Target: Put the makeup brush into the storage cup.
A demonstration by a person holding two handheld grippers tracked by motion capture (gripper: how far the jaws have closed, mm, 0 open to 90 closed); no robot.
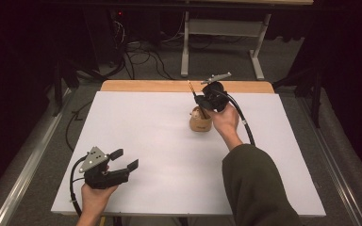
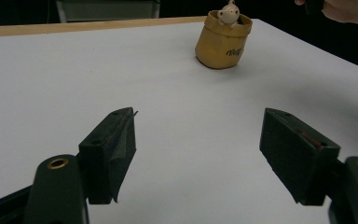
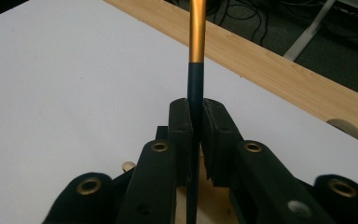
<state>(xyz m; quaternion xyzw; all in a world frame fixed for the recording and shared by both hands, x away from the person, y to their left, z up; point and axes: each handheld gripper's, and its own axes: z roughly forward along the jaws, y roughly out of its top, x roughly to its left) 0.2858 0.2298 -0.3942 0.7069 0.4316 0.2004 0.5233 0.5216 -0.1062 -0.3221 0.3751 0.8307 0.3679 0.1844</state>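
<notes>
Left gripper (image 1: 124, 159) sits low at the near-left corner of the white table (image 1: 160, 141), held in the person's left hand (image 1: 93, 197), jaws spread wide with nothing between them. Grey three-cornered plate on top, cable trailing off the near table edge. In the left gripper view both black jaws stand well apart over bare white tabletop, pointing toward the far side.

Right gripper (image 1: 203, 104) is up at the far middle of the table, held by the right hand (image 1: 226, 120), dark green sleeve (image 1: 257, 188) coming in from the bottom right. Its jaws are clamped narrow on a thin pen-like stick (image 3: 196, 56): dark lower shaft, gold-orange upper section. In the right gripper view the stick runs straight up between the two pads and is pinched at the dark part. High view shows the stick (image 1: 191, 89) tilted, its top leaning toward the far left, above the tan cup.

Tan cup (image 2: 223, 39) stands upright on the table at the far middle, just beside the right hand. It looks like a soft sack-shaped holder with dark lettering on its side and a small pale figure (image 2: 227, 13) poking out of the top. Whether the stick's lower end is inside the cup or just above it is hard to tell; the gripper covers it.

Wooden strip (image 1: 184, 86) runs along the table's far edge. Beyond it are a grey floor, cables (image 1: 141, 56) and a white table frame (image 1: 226, 33).
</notes>
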